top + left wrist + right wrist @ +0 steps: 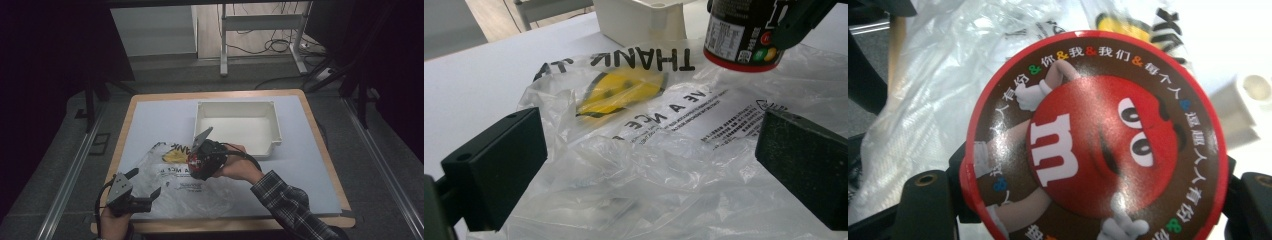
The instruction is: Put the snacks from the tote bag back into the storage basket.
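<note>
A round candy can with a red lid [1098, 145] showing a cartoon face is clamped between the jaws of my right gripper [1093, 200]. The right gripper [200, 164] holds the can [193, 160] in the air over a crumpled clear plastic bag [185, 187] with black lettering and a yellow smiley. In the left gripper view the can [744, 35] hangs at the top right, above the bag [644, 150]. My left gripper [146, 183] rests at the bag's near left corner. Its jaws [649, 165] stand wide apart, with the bag's film lying between them and untouched by the pads.
An empty white rectangular bin [235, 106] stands at the back of the white mat [150, 120], just beyond the bag. A person's plaid sleeve [287, 200] reaches in from the bottom right. The table's wooden edge [327, 150] borders the mat.
</note>
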Action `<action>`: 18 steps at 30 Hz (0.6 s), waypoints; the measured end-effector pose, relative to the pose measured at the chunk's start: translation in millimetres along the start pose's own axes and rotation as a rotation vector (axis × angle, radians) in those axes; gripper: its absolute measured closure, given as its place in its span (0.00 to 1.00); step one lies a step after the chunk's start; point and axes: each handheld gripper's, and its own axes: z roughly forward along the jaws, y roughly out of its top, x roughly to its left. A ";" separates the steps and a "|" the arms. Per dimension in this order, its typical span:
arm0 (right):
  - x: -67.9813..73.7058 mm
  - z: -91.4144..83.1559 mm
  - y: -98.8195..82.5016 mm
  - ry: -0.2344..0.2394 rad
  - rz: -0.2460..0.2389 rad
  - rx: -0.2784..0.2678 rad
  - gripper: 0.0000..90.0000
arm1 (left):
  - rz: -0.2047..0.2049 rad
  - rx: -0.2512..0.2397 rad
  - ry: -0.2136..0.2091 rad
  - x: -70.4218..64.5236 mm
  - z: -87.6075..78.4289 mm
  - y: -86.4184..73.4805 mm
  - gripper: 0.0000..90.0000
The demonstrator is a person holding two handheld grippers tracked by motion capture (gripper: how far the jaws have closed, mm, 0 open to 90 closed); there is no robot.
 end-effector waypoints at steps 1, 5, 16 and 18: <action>-1.4 -1.4 -1.2 -0.004 0.002 0.002 0.29 | 0.000 0.000 0.000 0.0 0.0 0.0 0.00; -8.7 -8.6 -7.4 -0.026 0.008 0.008 0.29 | 0.000 0.001 0.001 0.0 0.0 0.0 0.00; -25.7 -23.9 -16.2 -0.072 0.031 0.021 0.29 | 0.001 0.000 0.001 0.0 0.0 0.0 0.00; -29.6 -25.7 -18.3 -0.079 0.046 0.021 0.29 | 0.001 0.001 0.001 0.1 0.0 0.0 0.00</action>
